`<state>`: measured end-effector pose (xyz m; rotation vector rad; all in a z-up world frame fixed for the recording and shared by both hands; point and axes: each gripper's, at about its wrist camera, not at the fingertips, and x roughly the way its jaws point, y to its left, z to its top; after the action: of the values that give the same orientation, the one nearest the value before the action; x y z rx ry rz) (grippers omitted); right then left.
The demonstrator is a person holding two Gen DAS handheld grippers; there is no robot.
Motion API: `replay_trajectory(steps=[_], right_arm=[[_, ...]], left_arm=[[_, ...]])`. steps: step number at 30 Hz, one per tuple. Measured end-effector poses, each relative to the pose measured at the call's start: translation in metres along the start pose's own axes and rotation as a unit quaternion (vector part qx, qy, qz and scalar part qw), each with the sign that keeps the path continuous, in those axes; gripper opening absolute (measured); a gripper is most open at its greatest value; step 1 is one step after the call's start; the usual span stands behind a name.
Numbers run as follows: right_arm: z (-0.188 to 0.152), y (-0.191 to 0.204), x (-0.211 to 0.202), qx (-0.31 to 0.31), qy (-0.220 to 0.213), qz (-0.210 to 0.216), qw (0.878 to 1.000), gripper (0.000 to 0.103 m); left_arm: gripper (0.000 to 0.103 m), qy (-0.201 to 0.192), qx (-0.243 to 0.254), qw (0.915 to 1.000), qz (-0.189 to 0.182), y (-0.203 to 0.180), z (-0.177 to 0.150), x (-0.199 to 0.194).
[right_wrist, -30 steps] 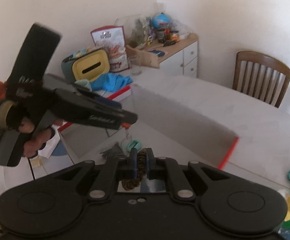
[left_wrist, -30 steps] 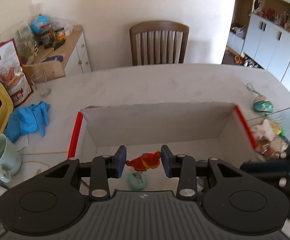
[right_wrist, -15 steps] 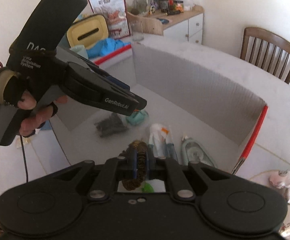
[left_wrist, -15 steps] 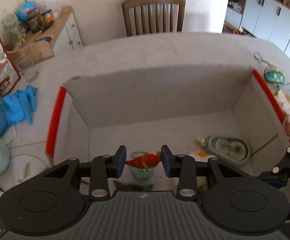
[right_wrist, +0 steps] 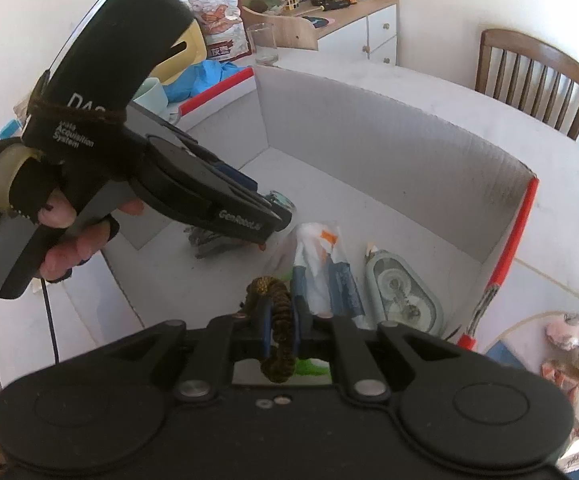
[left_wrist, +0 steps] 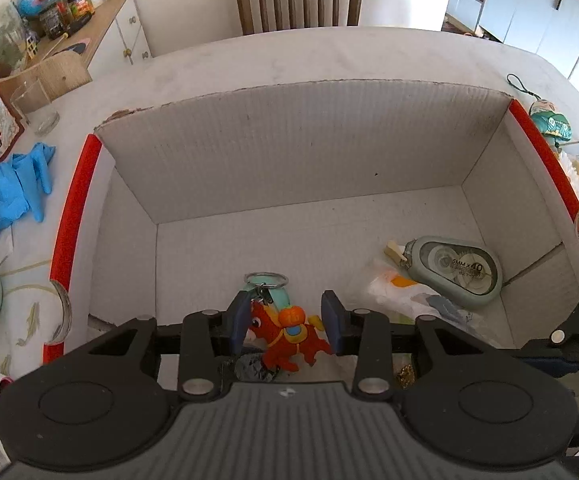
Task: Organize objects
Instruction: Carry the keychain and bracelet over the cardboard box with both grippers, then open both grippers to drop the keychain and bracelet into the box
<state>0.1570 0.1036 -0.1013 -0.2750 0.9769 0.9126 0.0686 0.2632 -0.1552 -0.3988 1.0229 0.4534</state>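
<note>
One box (left_wrist: 309,168) stood on the white surface (left_wrist: 329,56) ahead of both jaws; left gripper (left_wrist: 287,322) jaws apart around one horse keychain (left_wrist: 285,336), right gripper (right_wrist: 279,326) jaws clamped on one braided band (right_wrist: 279,320).

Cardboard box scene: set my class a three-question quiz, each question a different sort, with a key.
1. True or false: the right gripper is shut on a braided band.
2. Which lies in the box's right corner? A) blue glove B) correction tape C) mug
3. Fill in: the horse keychain sits between the fingers of the ___ gripper.

Key: 1 true; 2 B, the correction tape; 3 left.
</note>
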Motion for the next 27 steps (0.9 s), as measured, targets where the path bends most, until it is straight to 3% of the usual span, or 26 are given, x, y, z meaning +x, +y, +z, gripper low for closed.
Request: replay_trajectory(steps=[5, 12, 27], right_arm=[[-0.001, -0.005, -0.005, 0.019, -0.003, 0.001, 1.0, 0.015], [-0.003, -0.01, -0.024, 0.033, -0.021, 0.003, 0.999, 0.02], [-0.013, -0.015, -0.081, 0.041, -0.085, 0.006, 0.996, 0.05]], left_arm=[[0.057, -0.01, -0.018, 0.9998, 0.009, 0.004, 0.001, -0.006], [0.057, -0.031, -0.042, 0.9986, 0.013, 0.007, -0.001, -0.023], [0.06, -0.118, -0.029, 0.9923, 0.024, -0.026, -0.013, -0.094]])
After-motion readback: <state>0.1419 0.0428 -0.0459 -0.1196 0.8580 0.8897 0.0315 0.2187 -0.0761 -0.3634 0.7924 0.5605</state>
